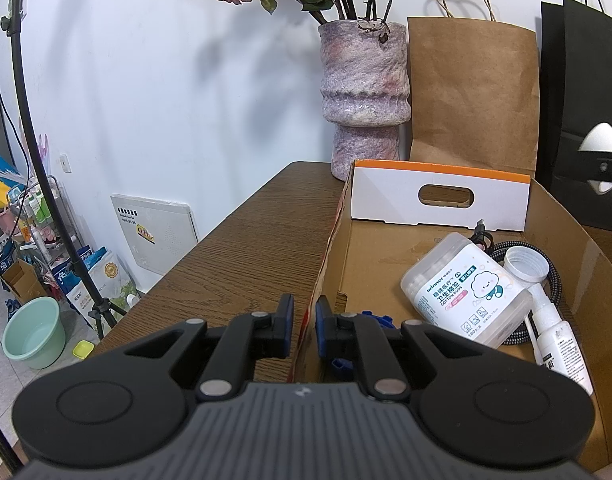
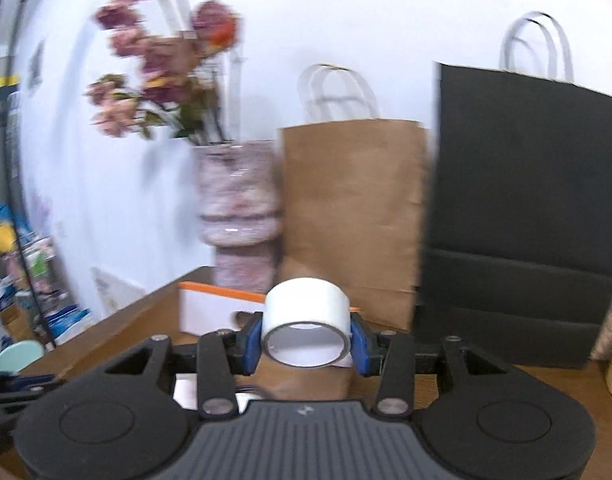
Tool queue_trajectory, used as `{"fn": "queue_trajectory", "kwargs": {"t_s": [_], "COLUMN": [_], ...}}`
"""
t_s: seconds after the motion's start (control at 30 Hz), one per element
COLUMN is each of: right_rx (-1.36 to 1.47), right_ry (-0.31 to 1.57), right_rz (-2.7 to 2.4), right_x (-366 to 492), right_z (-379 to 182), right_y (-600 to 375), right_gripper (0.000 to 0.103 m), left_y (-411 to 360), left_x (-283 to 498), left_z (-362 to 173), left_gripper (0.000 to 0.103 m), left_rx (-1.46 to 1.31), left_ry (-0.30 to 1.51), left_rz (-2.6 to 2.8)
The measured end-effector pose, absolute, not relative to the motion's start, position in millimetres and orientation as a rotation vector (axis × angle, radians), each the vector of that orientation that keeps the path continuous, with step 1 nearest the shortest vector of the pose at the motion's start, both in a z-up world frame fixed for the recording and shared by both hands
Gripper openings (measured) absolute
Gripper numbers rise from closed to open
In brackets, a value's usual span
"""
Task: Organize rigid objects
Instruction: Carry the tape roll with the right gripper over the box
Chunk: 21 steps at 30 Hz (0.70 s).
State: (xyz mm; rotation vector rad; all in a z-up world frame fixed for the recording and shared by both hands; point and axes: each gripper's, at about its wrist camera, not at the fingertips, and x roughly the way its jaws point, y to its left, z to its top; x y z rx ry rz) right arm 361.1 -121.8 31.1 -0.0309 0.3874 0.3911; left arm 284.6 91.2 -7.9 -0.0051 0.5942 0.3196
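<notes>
Cardboard box [image 1: 445,252] already holding cotton-bud jar [image 1: 461,288] and spray bottle [image 1: 557,336]; left gripper [image 1: 304,320] clamped on box's near wall; right gripper [image 2: 306,336] grips white tape roll [image 2: 307,320], raised short of the box, still unplaced

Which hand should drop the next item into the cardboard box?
Right. The right gripper already holds the white tape roll, while the left gripper is clamped on the cardboard box wall, apparently steadying it.

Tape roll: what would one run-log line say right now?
right gripper: shut on white tape roll, lifted | left gripper: clamps cardboard box wall
</notes>
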Motion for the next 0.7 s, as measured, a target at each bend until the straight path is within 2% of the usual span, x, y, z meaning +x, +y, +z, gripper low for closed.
{"fn": "queue_trajectory", "kwargs": {"t_s": [0.7], "right_rx": [-0.173], "right_ry": [0.457], "right_rz": [0.517], "right_x": [337], "right_z": [19], "right_y": [-67], "right_gripper": [0.042], "left_y": [91], "left_x": [284], "left_z": [-8], "left_gripper": [0.012], "left_rx": [-0.002], "left_ry": [0.591], "left_rz": [0.32]}}
